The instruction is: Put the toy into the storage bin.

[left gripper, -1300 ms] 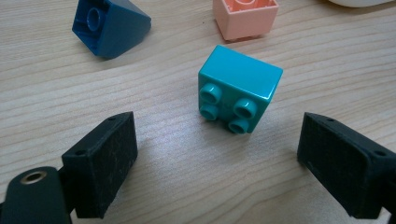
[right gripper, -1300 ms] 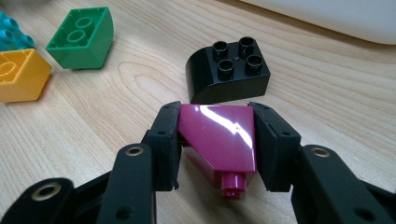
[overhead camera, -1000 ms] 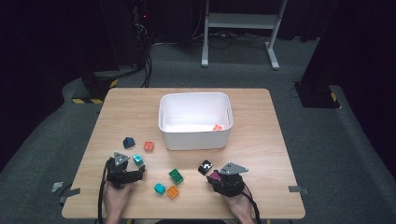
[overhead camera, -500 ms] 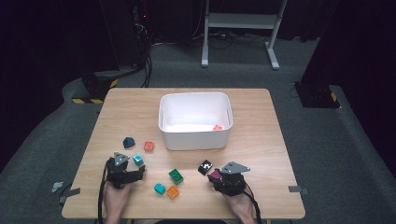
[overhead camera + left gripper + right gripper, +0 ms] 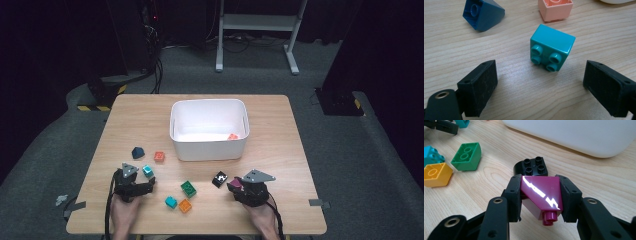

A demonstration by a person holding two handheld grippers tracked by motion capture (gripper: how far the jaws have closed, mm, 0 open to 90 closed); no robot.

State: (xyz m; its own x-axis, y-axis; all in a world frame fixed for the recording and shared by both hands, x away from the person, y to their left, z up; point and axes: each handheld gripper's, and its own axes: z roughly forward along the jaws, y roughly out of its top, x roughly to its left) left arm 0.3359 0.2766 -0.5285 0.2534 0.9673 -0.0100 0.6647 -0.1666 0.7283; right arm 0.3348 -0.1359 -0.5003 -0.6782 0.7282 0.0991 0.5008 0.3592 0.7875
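Table [image 5: 454, 50]: pale wood, matt, visible grain; maroon brick [image 5: 541, 195]: glossy moulded plastic, bright glare streak; teal brick [image 5: 552, 48]: smooth, shiny plastic; black brick [image 5: 534, 166]: plastic, slight sheen; white bin [image 5: 584, 135]: smooth, satin plastic; left gripper [image 5: 540, 82] pads: black, matt, finely rough.

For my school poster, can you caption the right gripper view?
Right gripper clamps a sloped magenta brick above the wooden table, just behind a black brick.
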